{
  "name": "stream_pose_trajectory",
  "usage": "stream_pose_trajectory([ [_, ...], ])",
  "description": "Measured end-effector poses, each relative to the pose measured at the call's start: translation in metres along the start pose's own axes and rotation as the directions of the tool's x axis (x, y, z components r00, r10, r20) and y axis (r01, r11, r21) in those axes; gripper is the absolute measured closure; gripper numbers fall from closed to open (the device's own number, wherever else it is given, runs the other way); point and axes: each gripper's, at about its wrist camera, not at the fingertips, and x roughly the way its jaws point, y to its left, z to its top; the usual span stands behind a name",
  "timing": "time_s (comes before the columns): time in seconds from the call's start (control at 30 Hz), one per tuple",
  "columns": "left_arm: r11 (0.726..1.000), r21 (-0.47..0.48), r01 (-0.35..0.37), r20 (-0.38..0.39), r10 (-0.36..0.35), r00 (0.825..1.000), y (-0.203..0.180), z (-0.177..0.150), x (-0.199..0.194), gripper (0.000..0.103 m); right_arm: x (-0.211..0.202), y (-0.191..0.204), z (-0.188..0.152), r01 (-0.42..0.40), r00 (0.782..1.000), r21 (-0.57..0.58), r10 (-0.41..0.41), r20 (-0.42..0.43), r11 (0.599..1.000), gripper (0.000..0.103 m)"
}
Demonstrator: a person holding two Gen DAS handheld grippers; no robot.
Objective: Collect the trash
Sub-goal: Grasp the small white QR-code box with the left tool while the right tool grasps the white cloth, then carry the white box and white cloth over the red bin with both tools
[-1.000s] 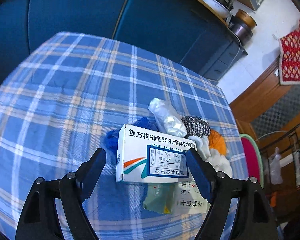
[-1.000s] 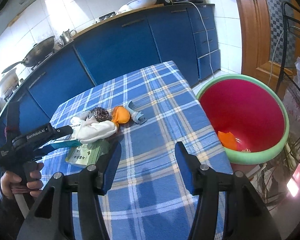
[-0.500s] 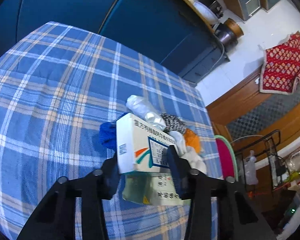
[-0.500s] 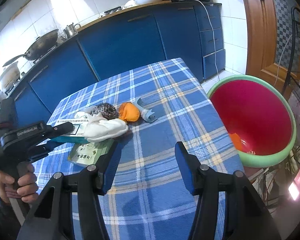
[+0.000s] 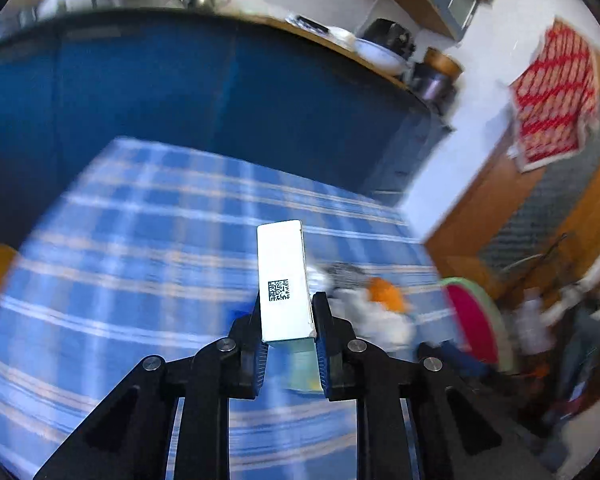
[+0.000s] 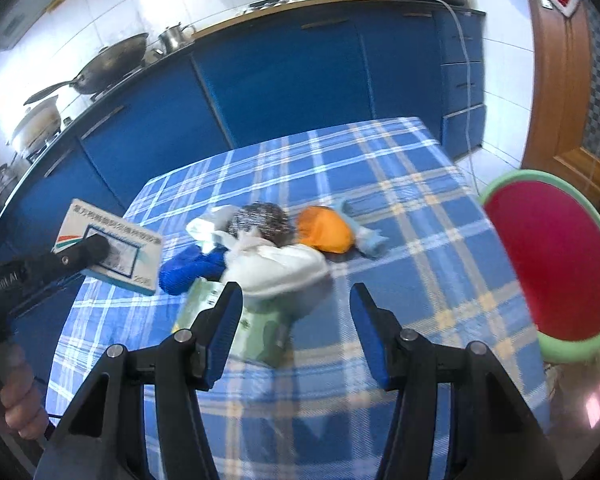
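1. The left gripper (image 5: pixel 287 320) has its jaws closing tight on a white medicine box (image 5: pixel 285 280), held above the table (image 5: pixel 140 248).
2. The right gripper (image 6: pixel 296 312) hangs half open, empty, over the near trash pile (image 6: pixel 276 264); the red basin (image 6: pixel 556 264) sits right.

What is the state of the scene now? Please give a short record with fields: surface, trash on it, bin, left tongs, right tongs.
surface: table with blue checked cloth
trash on it: steel scrubber, orange wrapper, white crumpled paper, blue cloth, green packet
bin: red basin with green rim, beside the table's edge
left tongs: left tongs closing on the white medicine box, box off the cloth
right tongs: right tongs open, nothing between them, above the pile
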Motion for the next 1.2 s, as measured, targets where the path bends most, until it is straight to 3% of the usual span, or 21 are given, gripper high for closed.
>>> stream_pose_trajectory([
  [0.17,0.989,0.037,-0.146,0.014,0.146,0.989,0.011,-0.005,0.000,0.083,0.017,0.016,0.006,-0.006,1.000,-0.039,0.005,-0.017,0.999,0.044],
  [0.33,0.982,0.017,-0.188,0.009,0.188,0.982,0.025,-0.005,0.003,0.083,0.037,0.027,0.011,0.009,0.999,-0.081,-0.013,-0.045,0.997,0.044],
  [0.53,0.982,0.001,-0.191,0.007,0.191,0.982,0.031,-0.009,0.002,0.083,0.048,0.027,0.011,0.027,0.998,-0.088,-0.032,-0.062,0.996,0.045],
  [0.67,0.983,0.000,-0.184,0.003,0.184,0.983,0.029,-0.010,0.003,0.083,0.054,0.024,0.010,0.036,0.996,-0.086,-0.042,-0.079,0.996,0.072],
  [0.77,0.984,0.002,-0.179,0.003,0.179,0.984,0.027,-0.011,0.001,0.083,0.052,0.023,0.009,0.043,0.996,-0.094,-0.050,-0.072,0.995,0.082],
  [1.2,0.988,0.051,-0.148,0.031,0.146,0.989,-0.005,-0.007,-0.010,0.083,-0.026,0.019,0.018,-0.023,0.995,-0.063,0.029,0.095,0.998,0.084],
])
